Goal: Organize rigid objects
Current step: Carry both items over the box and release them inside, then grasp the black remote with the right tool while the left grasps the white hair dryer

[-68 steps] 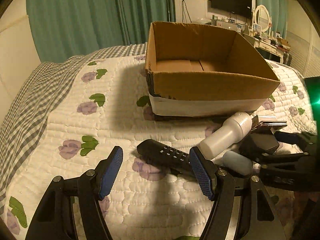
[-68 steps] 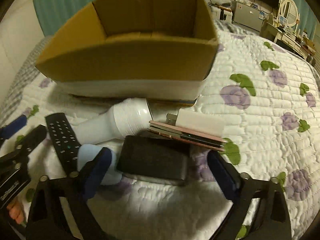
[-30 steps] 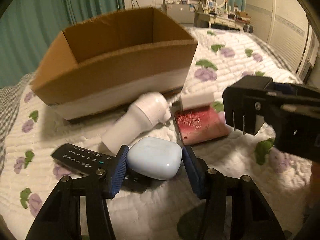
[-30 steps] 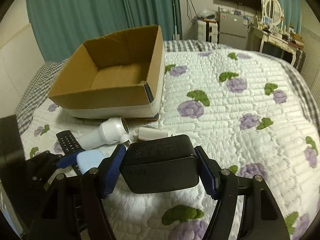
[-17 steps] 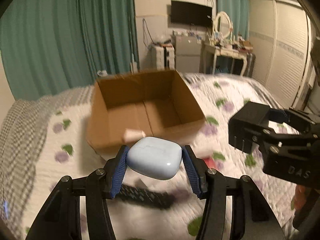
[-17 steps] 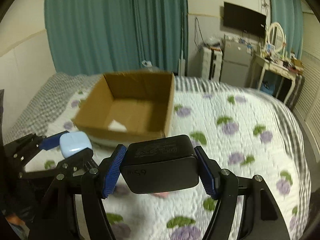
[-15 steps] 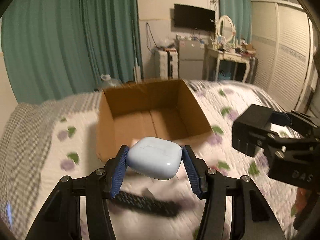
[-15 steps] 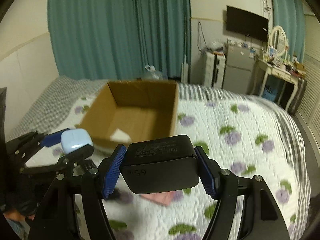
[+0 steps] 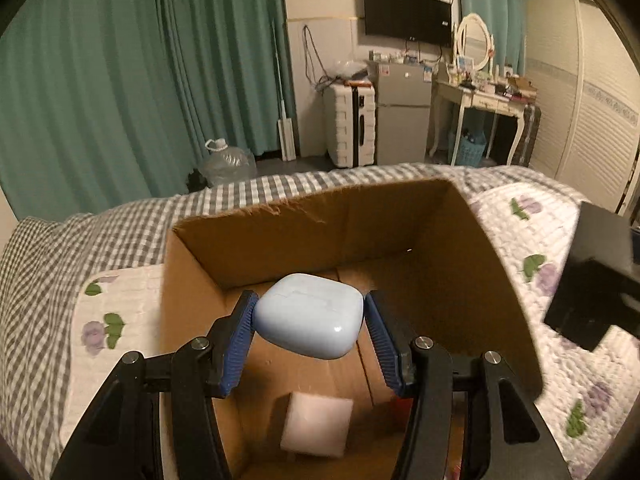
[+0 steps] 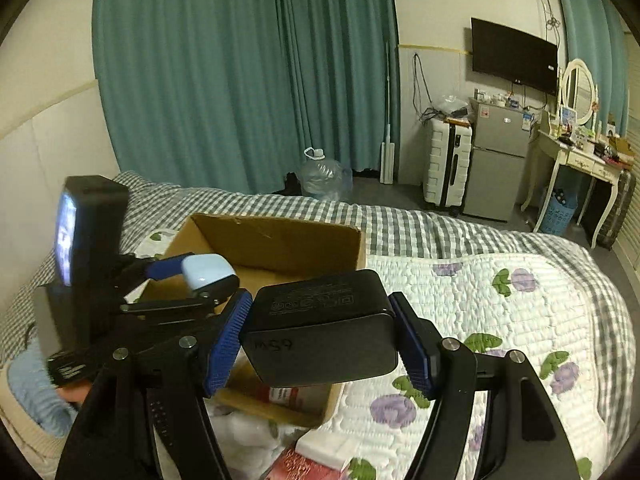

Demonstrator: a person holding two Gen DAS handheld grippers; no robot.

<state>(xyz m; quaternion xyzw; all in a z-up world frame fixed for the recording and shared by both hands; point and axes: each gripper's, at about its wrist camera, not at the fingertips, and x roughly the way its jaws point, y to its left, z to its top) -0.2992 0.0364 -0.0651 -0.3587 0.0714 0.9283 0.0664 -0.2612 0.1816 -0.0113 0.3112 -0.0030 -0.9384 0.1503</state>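
My left gripper (image 9: 308, 324) is shut on a pale blue earbud case (image 9: 310, 322) and holds it above the open cardboard box (image 9: 320, 220). A white block (image 9: 316, 426) lies on the box floor below it. My right gripper (image 10: 322, 338) is shut on a black power adapter (image 10: 320, 336) and holds it in the air beside the box's right wall (image 10: 280, 240). The adapter also shows at the right edge of the left wrist view (image 9: 592, 280). The left gripper with the blue case (image 10: 206, 270) shows at the left of the right wrist view.
The box sits on a floral quilt (image 10: 500, 320) over a checked sheet (image 9: 48, 260). A red packet (image 10: 300, 464), a white item (image 10: 244, 436) and a black remote (image 10: 160, 416) lie on the quilt in front of the box. Curtains, a fridge and a dressing table stand beyond the bed.
Both grippers took hold of their objects on the quilt, lifted them and moved forward. The left gripper now hangs over the box; the right has come up beside it.
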